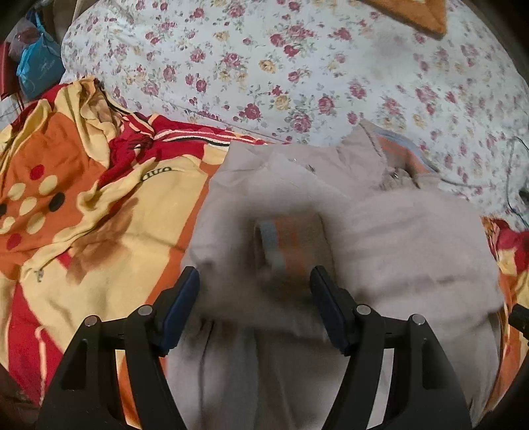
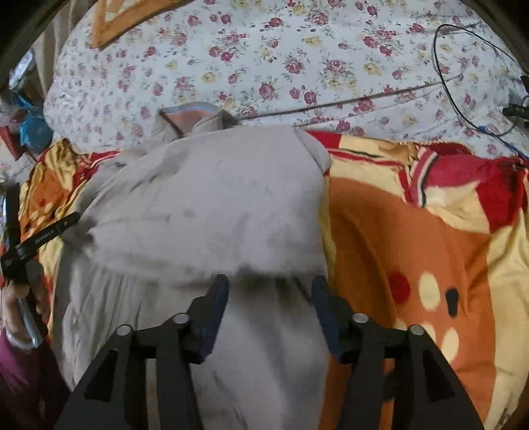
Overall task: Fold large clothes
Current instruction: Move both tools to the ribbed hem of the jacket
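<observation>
A large beige jacket [image 1: 413,238] with an orange and blue lining lies partly folded on a red, orange and yellow blanket [image 1: 99,215]. In the left wrist view my left gripper [image 1: 254,287] is open, its jaws wide apart just above the jacket's folded fabric. In the right wrist view the same jacket [image 2: 211,205] lies bunched, collar at the far end. My right gripper [image 2: 269,294] is open over the jacket's near edge, holding nothing. The left gripper's handle [image 2: 39,241] shows at the far left of the right wrist view.
A white floral sheet [image 1: 297,66] covers the bed behind the blanket [image 2: 413,248]. A black cable [image 2: 446,82] loops over the sheet at the right. A blue bag [image 1: 39,66] and clutter sit beyond the bed's left edge. An orange cloth [image 1: 420,16] lies at the far end.
</observation>
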